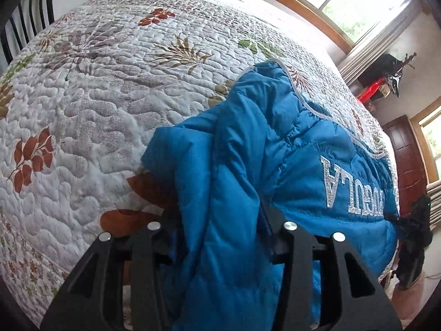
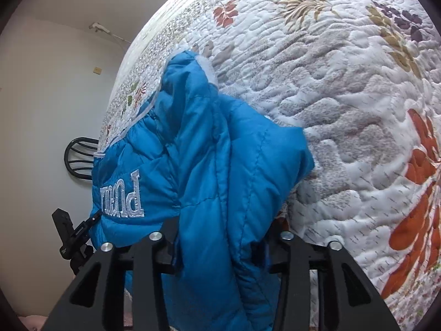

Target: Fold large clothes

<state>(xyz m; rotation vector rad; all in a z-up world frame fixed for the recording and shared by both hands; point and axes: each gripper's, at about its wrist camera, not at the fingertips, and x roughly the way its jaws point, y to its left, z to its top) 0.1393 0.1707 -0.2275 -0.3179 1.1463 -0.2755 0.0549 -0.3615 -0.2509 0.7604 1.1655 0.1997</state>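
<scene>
A blue quilted puffer jacket with silver lettering lies bunched on a floral quilted bedspread. In the left wrist view a thick fold of it runs down between the fingers of my left gripper, whose jaws stand apart around the cloth without pinching it. The right wrist view shows the same jacket from its other end on the bedspread. Another fold passes between the parted jaws of my right gripper. The fabric hides both pairs of fingertips.
A black metal chair stands past the bed's far left edge and shows as the chair by the white wall. A wood-framed window, a red object and a dark wooden door lie beyond the bed's right side.
</scene>
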